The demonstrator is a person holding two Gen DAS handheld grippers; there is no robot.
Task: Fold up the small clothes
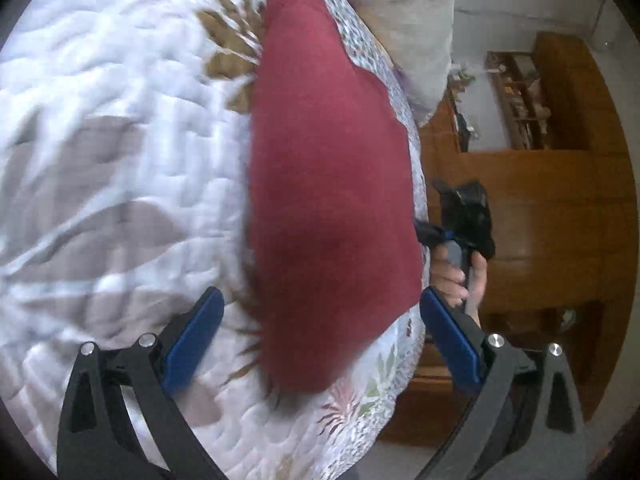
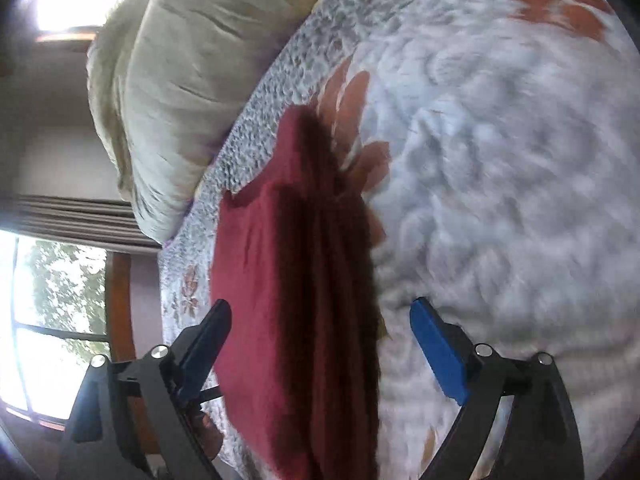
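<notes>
Right now both grippers hang over the bed with their jaws spread wide and nothing between the pads. The left gripper (image 1: 320, 332) has its blue-padded fingers (image 1: 196, 336) standing to either side of a dark red knitted garment (image 1: 328, 200), which lies flat on the white quilted bedspread with brown and grey leaf prints (image 1: 112, 160); the cloth runs away ahead of it, near the quilt's flowered border. Whether the pads touch the fabric, I cannot tell. Beyond its right finger a hand (image 1: 460, 276) grips the handle of the other tool, past the edge of the bed, with wooden furniture (image 1: 560, 208) behind.

The right gripper (image 2: 320, 344), equally wide open, sees the same dark red garment (image 2: 288, 300) ahead and between its fingers, closer to the left one, a deep shadow running down the cloth's middle. A cream cushion (image 2: 180, 80) sits well ahead and to its left, by the quilt's edge, and a bright window (image 2: 52, 300) shows far left.
</notes>
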